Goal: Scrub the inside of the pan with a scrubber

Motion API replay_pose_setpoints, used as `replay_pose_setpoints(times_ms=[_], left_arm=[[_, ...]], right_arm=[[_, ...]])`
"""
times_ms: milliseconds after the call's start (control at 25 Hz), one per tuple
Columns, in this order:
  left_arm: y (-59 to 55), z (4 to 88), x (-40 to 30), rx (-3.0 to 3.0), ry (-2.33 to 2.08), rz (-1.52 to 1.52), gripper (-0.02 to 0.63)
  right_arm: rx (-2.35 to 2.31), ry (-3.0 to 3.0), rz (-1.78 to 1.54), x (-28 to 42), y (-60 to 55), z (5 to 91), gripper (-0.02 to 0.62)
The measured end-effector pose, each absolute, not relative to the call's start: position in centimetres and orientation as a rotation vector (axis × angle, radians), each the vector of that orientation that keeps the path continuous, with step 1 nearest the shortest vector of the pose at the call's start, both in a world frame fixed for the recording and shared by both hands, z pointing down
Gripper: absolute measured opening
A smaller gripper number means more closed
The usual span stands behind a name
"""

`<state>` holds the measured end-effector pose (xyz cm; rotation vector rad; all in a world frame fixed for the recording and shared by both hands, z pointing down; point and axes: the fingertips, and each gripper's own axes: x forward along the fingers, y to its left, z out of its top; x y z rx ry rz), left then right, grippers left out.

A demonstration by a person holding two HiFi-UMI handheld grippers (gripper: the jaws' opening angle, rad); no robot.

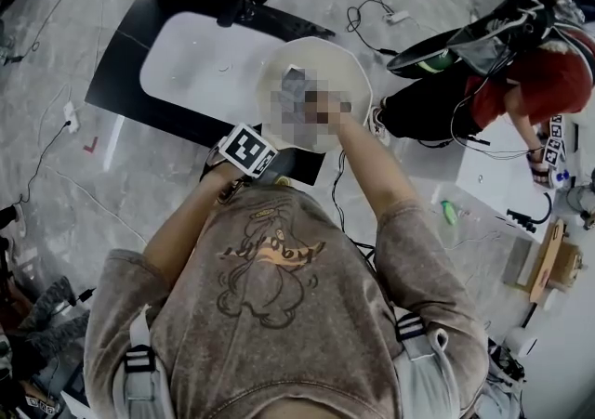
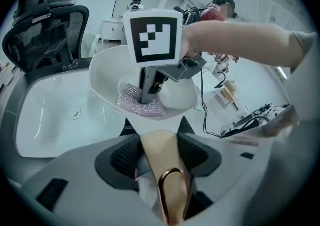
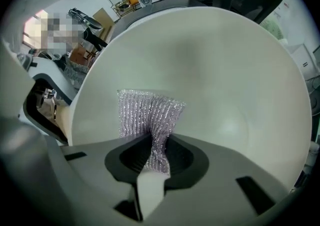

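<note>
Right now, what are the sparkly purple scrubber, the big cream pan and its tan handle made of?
The sparkly lilac ribbed scrubber looks like soft fabric knitted with metallic thread: it glitters and bunches. The cream round pan is smooth with a soft sheen, probably a ceramic-style coating. Its tan handle looks like wood or wood-look plastic, with a shiny coppery loop, likely metal.

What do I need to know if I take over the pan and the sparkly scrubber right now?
Left gripper: shut on the pan handle, holding the cream pan tilted by the white basin.
Right gripper: shut on the sparkly scrubber, which is spread against the pan's inner wall.
Done: scrubber is inside the pan and touching it.
Left: scrub round the whole inside. How much is already scrubbed cannot be told.
</note>
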<state>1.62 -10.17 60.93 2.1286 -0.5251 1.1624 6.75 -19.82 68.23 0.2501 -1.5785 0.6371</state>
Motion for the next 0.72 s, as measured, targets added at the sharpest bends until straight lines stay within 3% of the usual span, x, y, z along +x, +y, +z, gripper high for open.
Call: replay_pose_setpoints(times_ms=[720], left_arm=[[-10.0, 60.9, 2.0, 2.122, -0.508, 1.156, 0.258]], right_arm=[[0.459, -1.658, 0.429, 3.9, -29.9, 66.0, 0.097]])
